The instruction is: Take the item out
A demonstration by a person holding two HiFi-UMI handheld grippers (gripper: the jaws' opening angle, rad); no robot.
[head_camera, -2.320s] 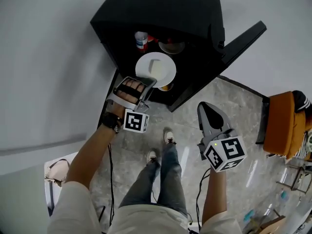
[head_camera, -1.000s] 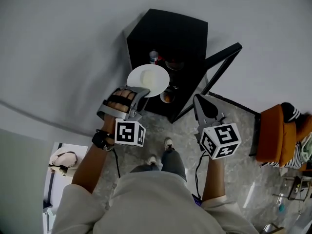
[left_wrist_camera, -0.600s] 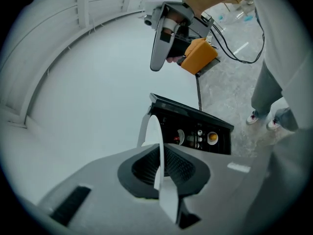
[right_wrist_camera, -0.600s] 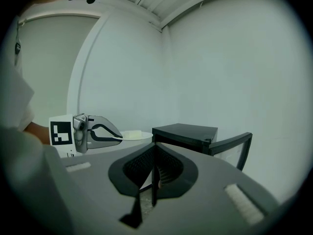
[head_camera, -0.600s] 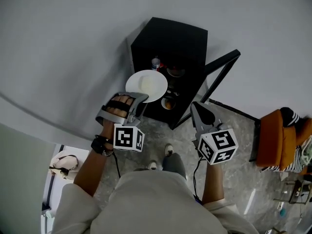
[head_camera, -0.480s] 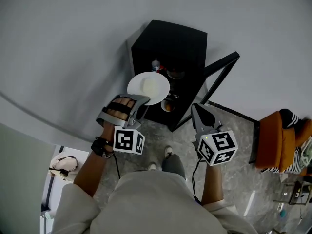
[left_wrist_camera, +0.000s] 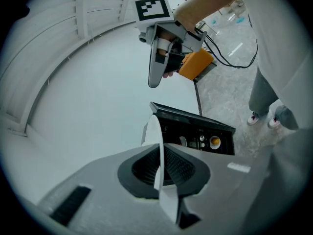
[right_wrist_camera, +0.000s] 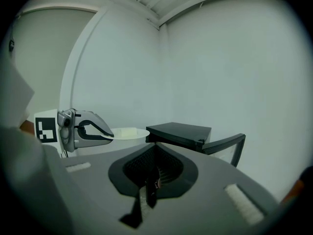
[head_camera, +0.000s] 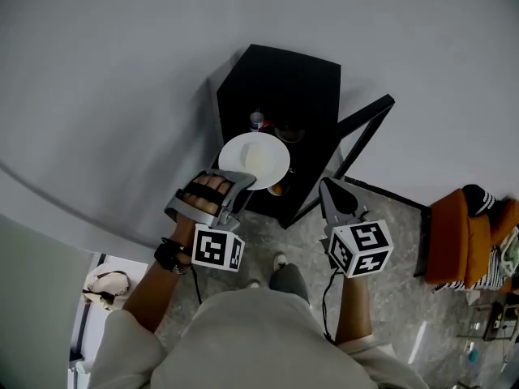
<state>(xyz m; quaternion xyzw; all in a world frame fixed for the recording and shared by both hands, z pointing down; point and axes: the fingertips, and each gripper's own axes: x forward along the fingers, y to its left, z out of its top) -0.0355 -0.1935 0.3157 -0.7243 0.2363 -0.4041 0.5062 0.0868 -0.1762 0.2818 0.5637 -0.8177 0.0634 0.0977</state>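
Observation:
A white plate with a pale block on it hangs in front of the open black cabinet. My left gripper is shut on the plate's near rim. In the left gripper view the plate stands edge-on between the jaws of that gripper. My right gripper is shut and holds nothing, to the right of the plate near the open door. From the right gripper view, the left gripper holds the plate level beside the cabinet.
Inside the cabinet stand a can, a bowl and a dish with something orange. An orange chair is at the right on the stone floor. A bag lies at the lower left.
The plate has come out of the cabinet with my left gripper and now hangs in front of the opening. The right gripper has stayed shut beside the door.

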